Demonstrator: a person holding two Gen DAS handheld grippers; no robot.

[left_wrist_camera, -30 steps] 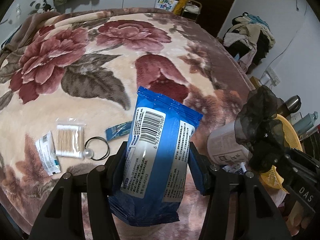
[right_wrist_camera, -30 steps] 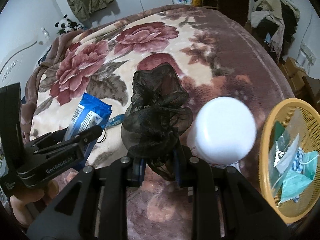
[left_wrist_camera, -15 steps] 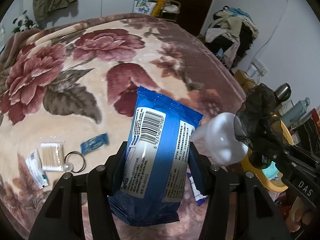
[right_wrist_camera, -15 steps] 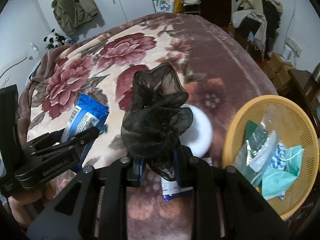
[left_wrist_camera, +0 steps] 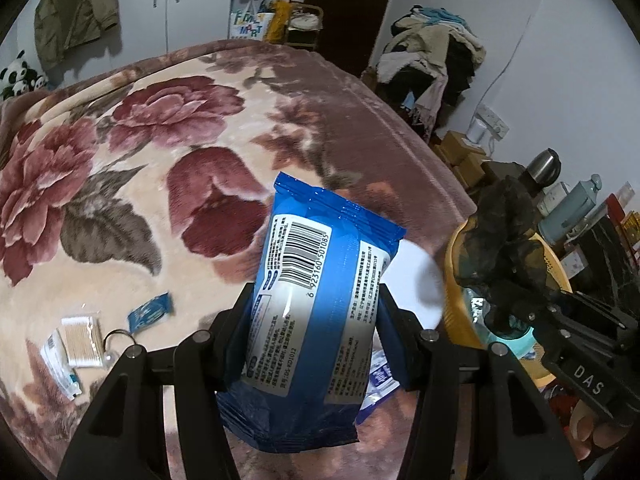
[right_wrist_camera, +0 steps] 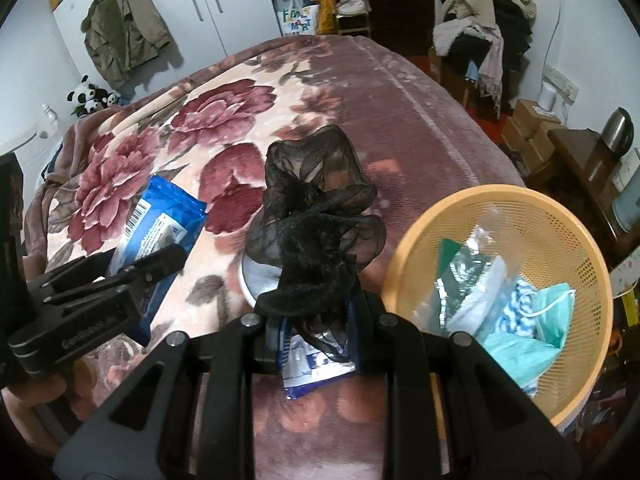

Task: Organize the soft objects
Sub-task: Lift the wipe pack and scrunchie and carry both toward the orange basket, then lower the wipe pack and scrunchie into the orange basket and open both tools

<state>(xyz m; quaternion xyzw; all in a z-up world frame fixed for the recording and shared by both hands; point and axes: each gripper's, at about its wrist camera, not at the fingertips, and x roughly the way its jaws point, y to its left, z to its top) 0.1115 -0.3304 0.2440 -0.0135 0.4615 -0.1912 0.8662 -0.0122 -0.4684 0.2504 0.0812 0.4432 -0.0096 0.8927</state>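
Observation:
My left gripper (left_wrist_camera: 316, 320) is shut on a blue wet-wipes pack (left_wrist_camera: 316, 304) and holds it above the floral blanket (left_wrist_camera: 160, 160); the pack also shows in the right wrist view (right_wrist_camera: 156, 232). My right gripper (right_wrist_camera: 316, 320) is shut on a black mesh scrunchie (right_wrist_camera: 316, 224), held up just left of the yellow basket (right_wrist_camera: 404, 264). In the left wrist view the scrunchie (left_wrist_camera: 504, 240) hangs over the basket's rim (left_wrist_camera: 452, 272). The basket holds a teal face mask (right_wrist_camera: 536, 332) and clear packets (right_wrist_camera: 472, 276).
A white round container (left_wrist_camera: 416, 284) stands on the bed beside the basket, with a small blue-white sachet (right_wrist_camera: 316, 368) in front of it. Cotton swabs (left_wrist_camera: 80, 336), a hair tie (left_wrist_camera: 116, 340) and a small blue packet (left_wrist_camera: 150, 312) lie at the left. The bed edge drops off by the basket.
Both grippers have moved right, toward the basket, each with its object still held. The basket fills more of the right wrist view; the white container is now partly hidden behind the scrunchie.

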